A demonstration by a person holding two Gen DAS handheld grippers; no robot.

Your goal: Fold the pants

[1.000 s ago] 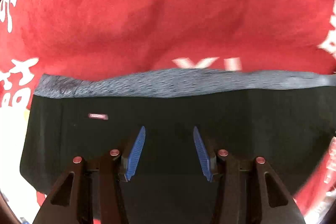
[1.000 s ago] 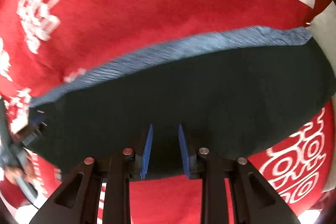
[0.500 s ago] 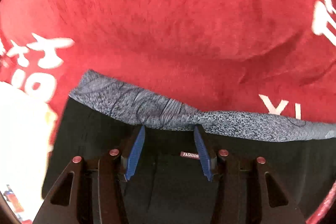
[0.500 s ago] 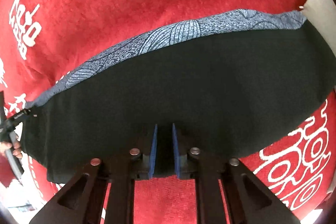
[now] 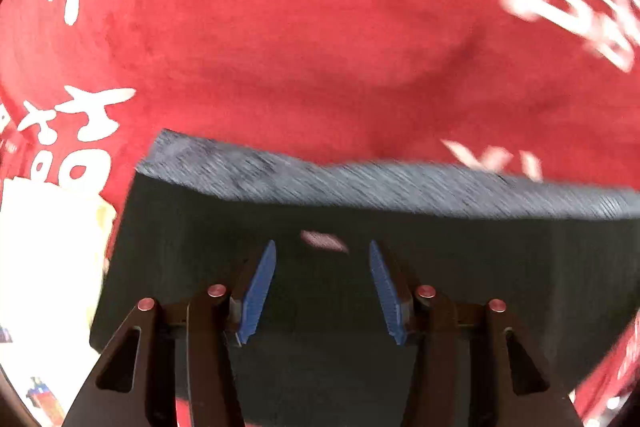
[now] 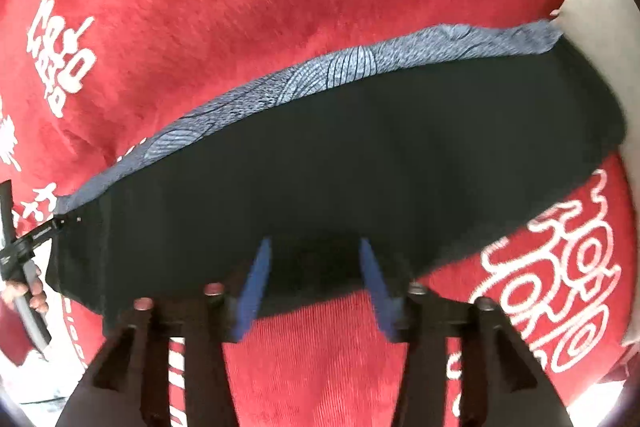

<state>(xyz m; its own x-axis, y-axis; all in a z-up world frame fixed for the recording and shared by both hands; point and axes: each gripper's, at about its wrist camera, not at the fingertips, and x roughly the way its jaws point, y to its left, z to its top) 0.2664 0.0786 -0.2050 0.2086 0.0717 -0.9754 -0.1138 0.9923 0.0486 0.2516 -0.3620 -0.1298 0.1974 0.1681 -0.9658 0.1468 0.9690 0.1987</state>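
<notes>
- The pants (image 6: 360, 163) lie flat as a dark folded band on a red cloth (image 6: 200, 7) printed with white characters, which covers the surface beneath. I cannot tell whether that surface is a tabletop or a bed.
- A blue-grey patterned strip (image 6: 320, 75) runs along the far edge of the pants and peeks out past the black layer, so the top layer looks to have been laid short of that edge.
- The right gripper (image 6: 314, 283) hovers over the near hem, pointing steeply down. Its fingers (image 6: 256, 283) have just been opening and now stand apart with only the hem's edge below them, nothing pinched. To my eye that is a release after setting the fold down.
- The left gripper (image 5: 322, 287) is over the black cloth near the other end, where a small pinkish label (image 5: 324, 241) shows just ahead of it. Its fingers (image 5: 258, 291) are spread and clear of the fabric, holding nothing. The view is blurred, so finer detail is lost.
- In the right wrist view a person's hand (image 6: 24, 291) grips the other tool's handle at the left edge of the pants.
- With both tools empty, the fold appears to be resting on its own. Another fold across the length may be what is left.
</notes>
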